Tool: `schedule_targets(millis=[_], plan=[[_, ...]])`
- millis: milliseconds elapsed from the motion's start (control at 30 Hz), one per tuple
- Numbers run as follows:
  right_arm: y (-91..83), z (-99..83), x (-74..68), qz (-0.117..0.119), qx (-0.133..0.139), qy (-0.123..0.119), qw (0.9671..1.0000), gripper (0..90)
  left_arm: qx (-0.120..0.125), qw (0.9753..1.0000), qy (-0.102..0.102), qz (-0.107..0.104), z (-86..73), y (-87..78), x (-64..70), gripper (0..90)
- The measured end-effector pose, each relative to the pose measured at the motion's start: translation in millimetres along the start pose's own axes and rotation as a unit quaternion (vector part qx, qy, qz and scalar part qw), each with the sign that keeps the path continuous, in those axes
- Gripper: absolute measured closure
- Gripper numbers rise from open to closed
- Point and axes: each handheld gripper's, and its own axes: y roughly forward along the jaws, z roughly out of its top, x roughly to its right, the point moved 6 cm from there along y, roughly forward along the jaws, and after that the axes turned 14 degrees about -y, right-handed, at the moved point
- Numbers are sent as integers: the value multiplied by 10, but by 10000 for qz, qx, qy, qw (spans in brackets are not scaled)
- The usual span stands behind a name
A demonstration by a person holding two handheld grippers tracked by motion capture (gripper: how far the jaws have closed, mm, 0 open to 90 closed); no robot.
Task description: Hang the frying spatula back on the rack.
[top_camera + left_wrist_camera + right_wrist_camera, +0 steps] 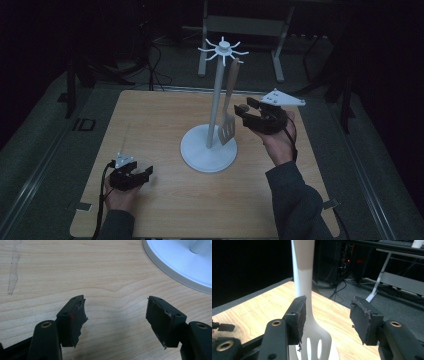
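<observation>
The right gripper (246, 110) sits open beside the slotted spatula (228, 131) hanging from the white stand (209, 145), while the left gripper (141, 173) rests open on the table (150, 120).

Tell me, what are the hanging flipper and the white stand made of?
The spatula looks like smooth pale plastic or silicone with a wood-coloured handle, though I can't be sure. The stand looks like matte white plastic or painted metal. The table shows wood grain.
</observation>
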Motion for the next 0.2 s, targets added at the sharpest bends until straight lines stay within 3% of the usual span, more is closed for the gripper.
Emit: schedule_targets(millis=[200], plan=[[-37,-300,86,-103,-172,184,9996,457,5,10000,16,1,1,0,-1,320]])
